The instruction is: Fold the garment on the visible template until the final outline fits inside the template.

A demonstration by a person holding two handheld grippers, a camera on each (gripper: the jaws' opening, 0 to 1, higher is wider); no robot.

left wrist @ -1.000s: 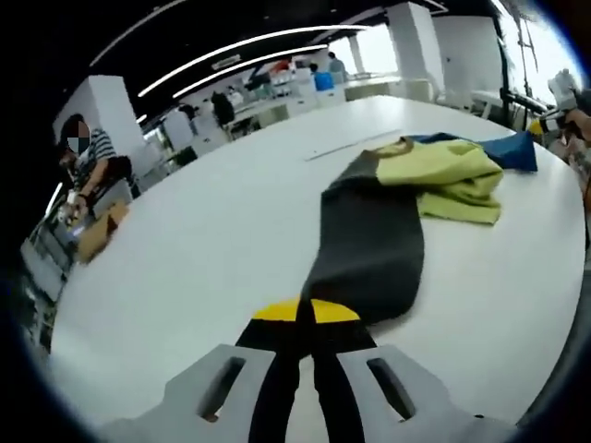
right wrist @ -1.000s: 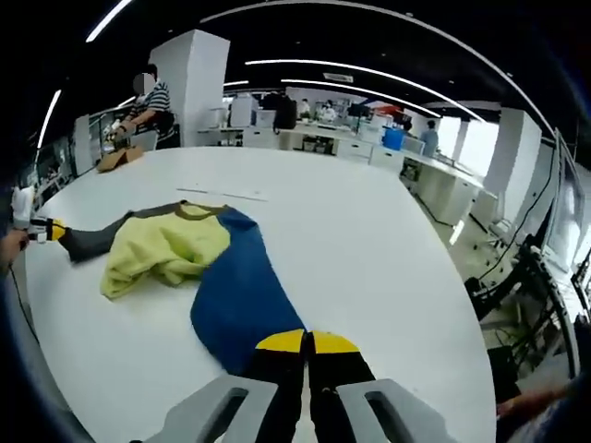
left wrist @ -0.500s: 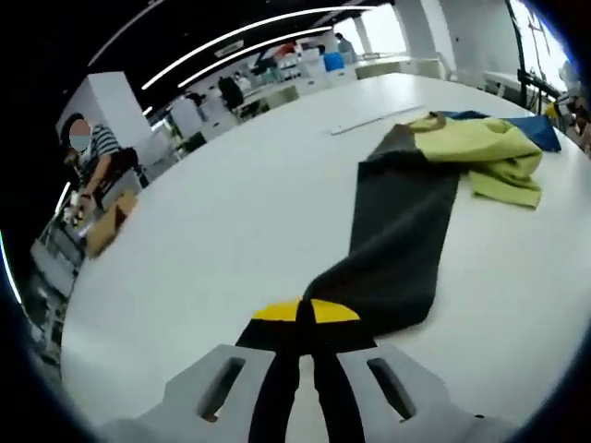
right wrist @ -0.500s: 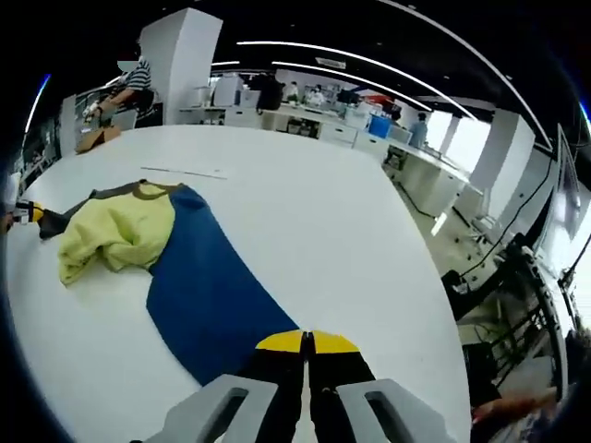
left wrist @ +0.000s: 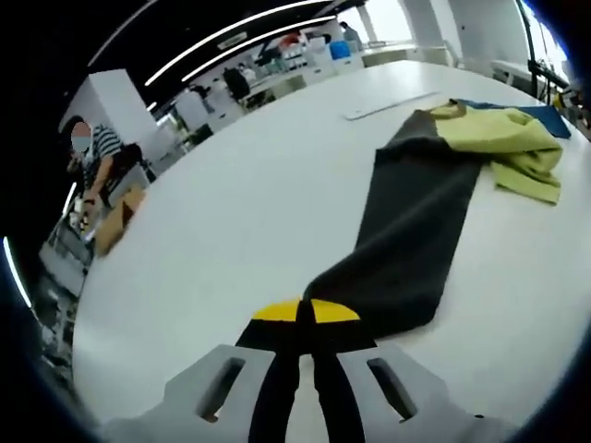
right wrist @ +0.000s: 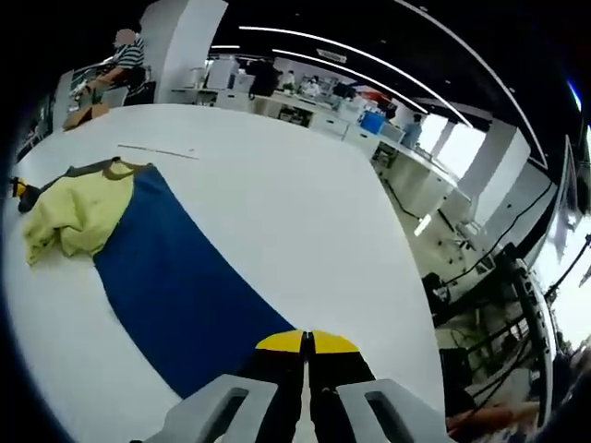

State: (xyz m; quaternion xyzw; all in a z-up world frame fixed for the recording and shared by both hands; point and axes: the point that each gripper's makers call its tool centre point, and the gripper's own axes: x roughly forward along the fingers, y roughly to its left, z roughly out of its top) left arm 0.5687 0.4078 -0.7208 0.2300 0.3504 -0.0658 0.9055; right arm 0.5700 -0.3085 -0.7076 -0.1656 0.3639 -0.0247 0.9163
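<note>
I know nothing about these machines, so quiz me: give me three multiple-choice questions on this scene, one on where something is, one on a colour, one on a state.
1. Where does the yellow-green middle of the garment lie?
A. bunched on the white table between the two sleeves
B. hanging off the table's edge
C. in a box on the floor

2. What colour is the sleeve stretching out from the right gripper?
A. red
B. blue
C. white

3. How do the left gripper's jaws stand?
A. wide apart, holding nothing
B. shut on the dark grey sleeve
C. shut on a ruler

Answers:
1. A, the yellow-green middle sits rumpled on the white table.
2. B, the blue sleeve runs from the right gripper.
3. B, the dark grey sleeve ends at the closed jaws of the left gripper.
</note>
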